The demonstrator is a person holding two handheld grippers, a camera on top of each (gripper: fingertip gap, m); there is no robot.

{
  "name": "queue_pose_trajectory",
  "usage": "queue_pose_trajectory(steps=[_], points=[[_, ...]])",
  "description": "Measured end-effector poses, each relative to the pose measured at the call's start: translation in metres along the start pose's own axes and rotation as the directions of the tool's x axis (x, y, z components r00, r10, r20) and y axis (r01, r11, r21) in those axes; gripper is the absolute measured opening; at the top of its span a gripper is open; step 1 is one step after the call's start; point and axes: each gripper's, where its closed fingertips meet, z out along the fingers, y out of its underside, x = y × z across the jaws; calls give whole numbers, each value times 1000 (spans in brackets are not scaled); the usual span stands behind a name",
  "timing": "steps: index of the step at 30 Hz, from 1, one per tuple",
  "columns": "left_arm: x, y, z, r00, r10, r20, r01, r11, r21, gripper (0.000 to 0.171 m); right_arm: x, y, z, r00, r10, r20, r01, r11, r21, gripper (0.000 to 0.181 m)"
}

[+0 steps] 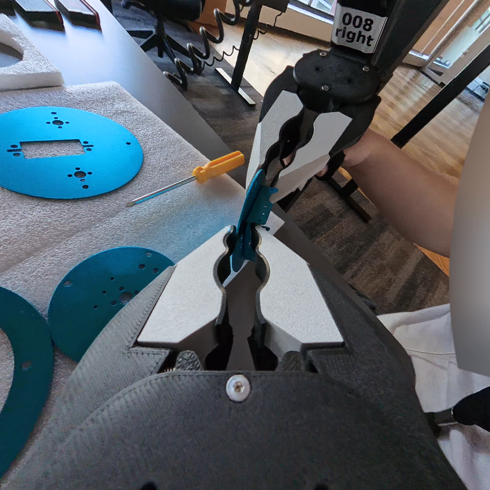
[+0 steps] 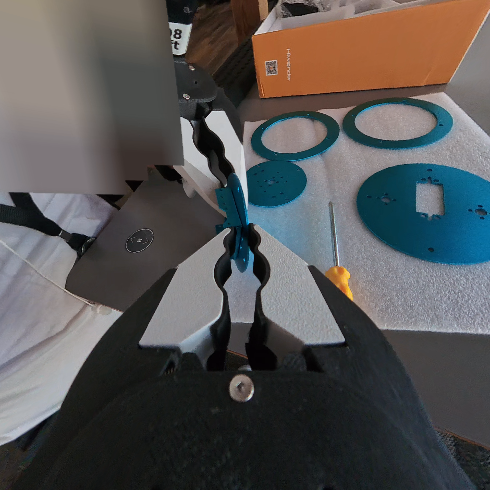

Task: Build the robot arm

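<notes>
1. The blue part (image 1: 250, 225) is partly hidden between the fingers (image 1: 191, 286) of both grippers.
2. A ring (image 1: 23, 371) is cut off by the left edge.
3. The big plate (image 2: 429, 217) runs off the right edge.
4. The screwdriver (image 2: 340, 283) handle hides behind the right gripper (image 2: 240, 236).

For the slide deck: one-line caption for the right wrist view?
Both grippers, right and left, clamp a small blue bracketed disc beside foam-laid blue plates and a yellow-handled screwdriver.

On your foam sheet (image 2: 305, 299), bare room lies near the screwdriver (image 2: 334, 240); blue plates (image 2: 424, 217), rings (image 2: 294, 136) and the orange box (image 2: 358, 58) obstruct the far side.
</notes>
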Motion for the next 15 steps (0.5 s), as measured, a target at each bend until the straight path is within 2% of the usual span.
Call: queue_pose_trajectory(steps=[8, 11, 15], points=[[18, -9, -12, 962, 253, 102, -264, 958, 112, 11, -23, -10, -4, 963, -266, -52, 271, 956, 115, 6], [28, -14, -19, 914, 380, 145, -401, 901, 167, 11, -34, -17, -8, 921, -373, -111, 387, 911, 146, 6], [33, -15, -24, 819, 523, 234, -565, 806, 176, 9, -40, -20, -8, 832, -518, -199, 543, 833, 104, 6]])
